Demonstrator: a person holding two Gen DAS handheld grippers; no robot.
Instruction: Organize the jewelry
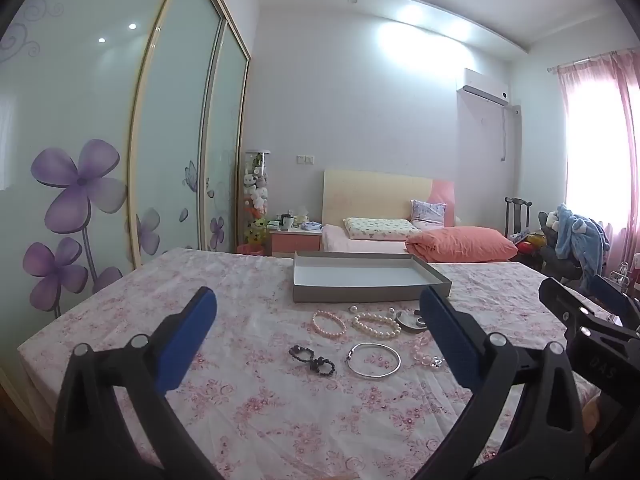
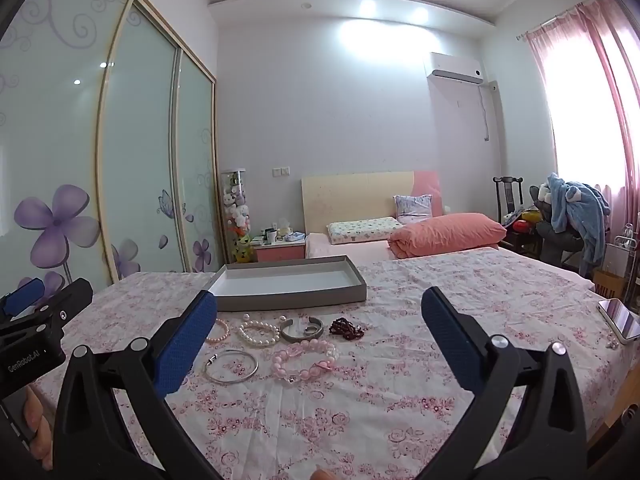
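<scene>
Jewelry lies on a floral-cloth table in front of an empty grey tray (image 1: 368,294) (image 2: 292,300). I see a black bead bracelet (image 1: 312,360), a thin silver bangle (image 1: 374,360) (image 2: 232,366), a pink pearl bracelet (image 1: 329,323), a white pearl bracelet (image 1: 376,325) (image 2: 259,333), a wide silver cuff (image 2: 302,329), a dark red bead string (image 2: 347,327) and a large pink bead bracelet (image 2: 304,358). My left gripper (image 1: 320,320) and right gripper (image 2: 320,320) are both open, empty, and held above the table short of the jewelry.
A phone (image 2: 620,320) lies at the table's right edge. A bed with an orange pillow (image 1: 460,244) stands behind the table. A sliding wardrobe (image 1: 100,160) runs along the left. A chair with blue clothes (image 2: 572,216) stands by the window.
</scene>
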